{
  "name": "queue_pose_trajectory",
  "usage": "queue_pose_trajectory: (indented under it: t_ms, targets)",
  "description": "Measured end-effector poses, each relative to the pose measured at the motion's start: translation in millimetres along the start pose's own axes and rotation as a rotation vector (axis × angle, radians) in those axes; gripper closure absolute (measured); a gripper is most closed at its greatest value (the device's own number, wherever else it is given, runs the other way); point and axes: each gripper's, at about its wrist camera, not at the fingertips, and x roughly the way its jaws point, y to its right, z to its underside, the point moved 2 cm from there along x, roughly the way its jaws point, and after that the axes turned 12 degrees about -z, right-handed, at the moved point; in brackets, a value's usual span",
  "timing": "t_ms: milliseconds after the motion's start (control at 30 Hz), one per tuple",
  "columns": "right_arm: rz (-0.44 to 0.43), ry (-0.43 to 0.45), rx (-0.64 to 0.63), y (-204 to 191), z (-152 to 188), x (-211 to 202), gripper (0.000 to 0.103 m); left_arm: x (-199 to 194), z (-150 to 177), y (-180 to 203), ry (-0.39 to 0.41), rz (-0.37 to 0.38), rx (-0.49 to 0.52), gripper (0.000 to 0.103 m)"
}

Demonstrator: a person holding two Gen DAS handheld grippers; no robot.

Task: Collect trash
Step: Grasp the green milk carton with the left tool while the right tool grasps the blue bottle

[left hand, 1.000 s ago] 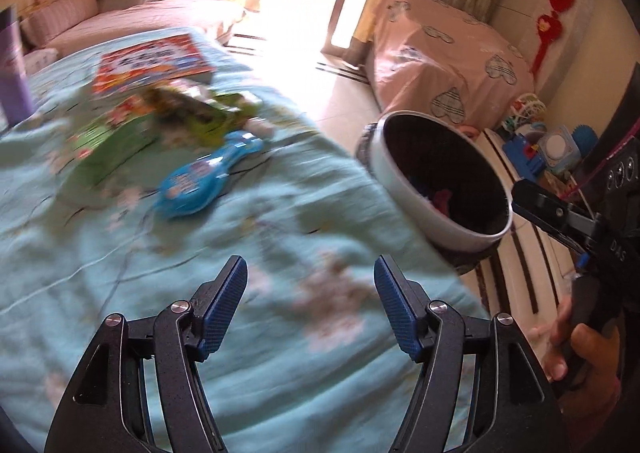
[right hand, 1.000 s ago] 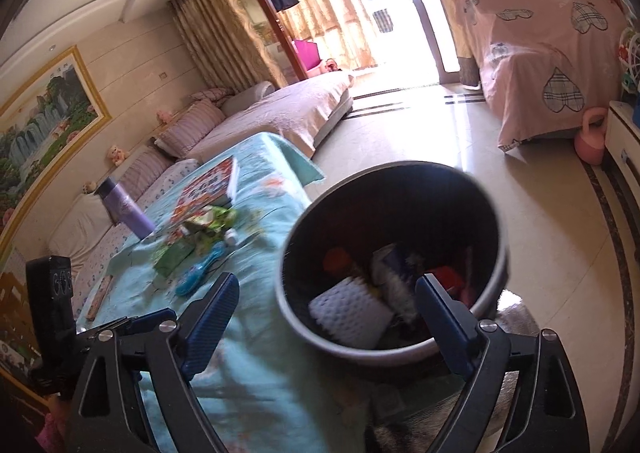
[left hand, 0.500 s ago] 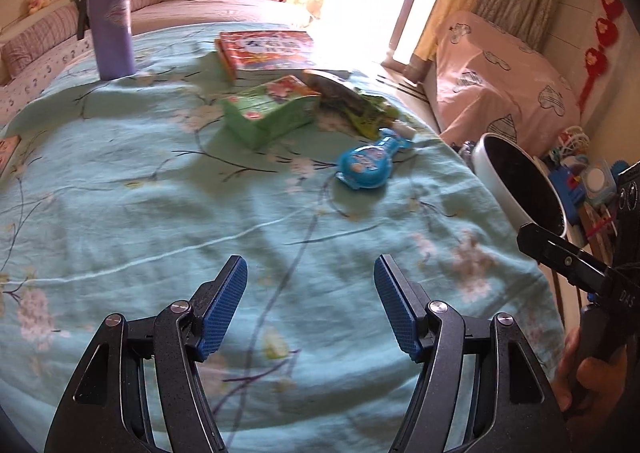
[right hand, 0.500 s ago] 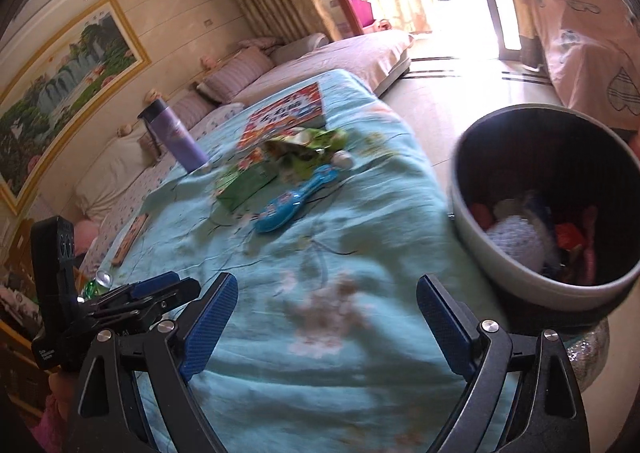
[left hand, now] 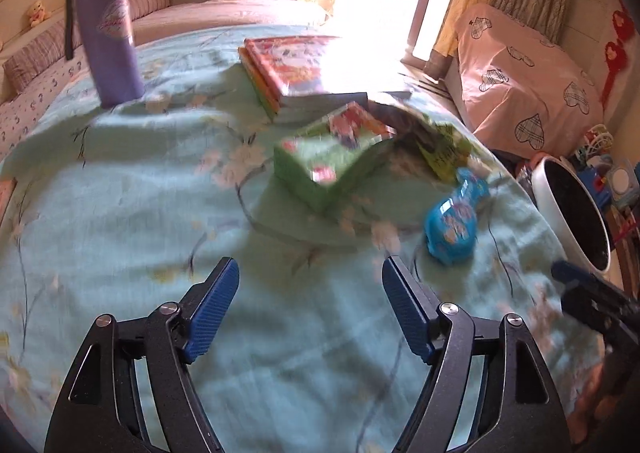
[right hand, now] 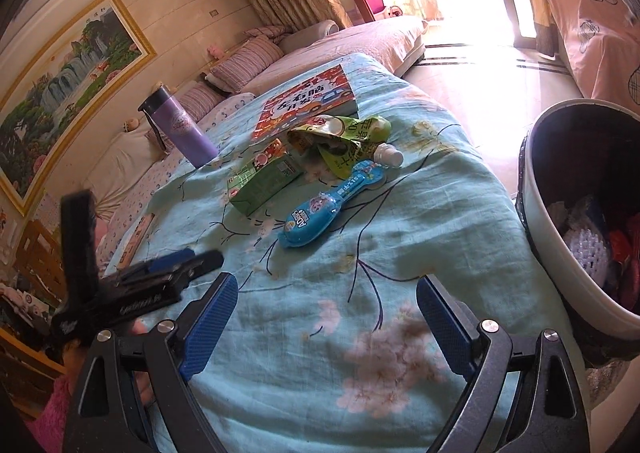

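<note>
On the light blue floral cloth lie a green carton point(left hand: 328, 159) point(right hand: 264, 183), a blue bottle-shaped package point(left hand: 454, 223) point(right hand: 328, 207) and a crumpled green wrapper point(left hand: 438, 145) point(right hand: 340, 143). A white-rimmed bin point(left hand: 572, 213) point(right hand: 568, 245) with trash inside stands at the right edge. My left gripper point(left hand: 310, 307) is open and empty, short of the carton. My right gripper point(right hand: 326, 323) is open and empty, near the bin, short of the blue package. The left gripper also shows in the right wrist view point(right hand: 176, 265).
A purple tumbler point(left hand: 108, 29) point(right hand: 180, 129) stands upright at the far left. A stack of red picture books point(left hand: 296, 73) point(right hand: 308, 103) lies behind the trash. A small white bottle point(right hand: 388, 153) lies by the wrapper. A pink-covered piece of furniture point(left hand: 520, 81) stands beyond the bin.
Both grippers have swung left from the bin toward the items on the cloth and moved closer to them. Both stay open and empty.
</note>
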Motion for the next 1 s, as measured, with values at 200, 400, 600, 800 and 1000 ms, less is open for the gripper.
queue_pose_trajectory:
  t_ms: [200, 400, 600, 800, 1000]
  targets:
    - [-0.010, -0.005, 0.028, 7, -8, 9, 0.011, 31, -40, 9, 0.040, -0.044, 0.088, 0.022]
    - [-0.025, -0.016, 0.051, 11, -21, 23, 0.011, 46, -51, 12, 0.043, -0.009, 0.098, 0.027]
    - [-0.019, -0.062, 0.114, 21, -28, 51, 0.039, 22, -37, 19, 0.069, 0.021, 0.136, 0.044]
    - [-0.003, -0.062, 0.081, 13, -35, 68, 0.041, -15, 10, -1, -0.007, -0.062, 0.055, 0.044]
    - [0.031, -0.064, 0.036, 7, -40, 83, 0.059, -50, 68, -29, -0.065, -0.034, -0.155, 0.044]
